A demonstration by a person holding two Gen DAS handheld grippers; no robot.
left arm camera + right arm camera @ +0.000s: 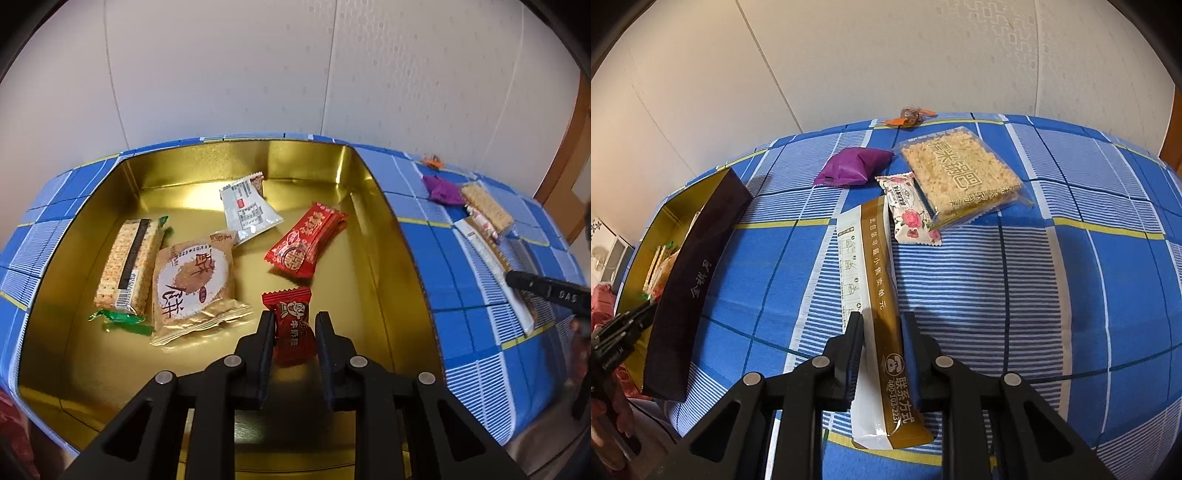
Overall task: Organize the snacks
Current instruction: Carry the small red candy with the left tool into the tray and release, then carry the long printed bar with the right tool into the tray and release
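Observation:
My left gripper (294, 320) is shut on a small red candy (290, 301) and holds it low over the near part of the gold-lined box (236, 162). Inside the box lie a cracker pack with green ends (127, 266), a round pastry packet (194, 280), a white-grey packet (247, 210) and a red packet (308, 240). My right gripper (882, 321) is shut on a long white-and-brown sachet (871, 251), which lies lengthwise on the blue checked cloth (1015, 295) to the right of the box (698, 273).
Beyond the sachet on the cloth are a purple packet (853, 166), a flowered packet (910, 210), a clear pack of rice crisps (960, 173) and an orange-wrapped sweet (908, 114). A pale wall stands behind the table. A wooden frame (576, 155) rises at the far right.

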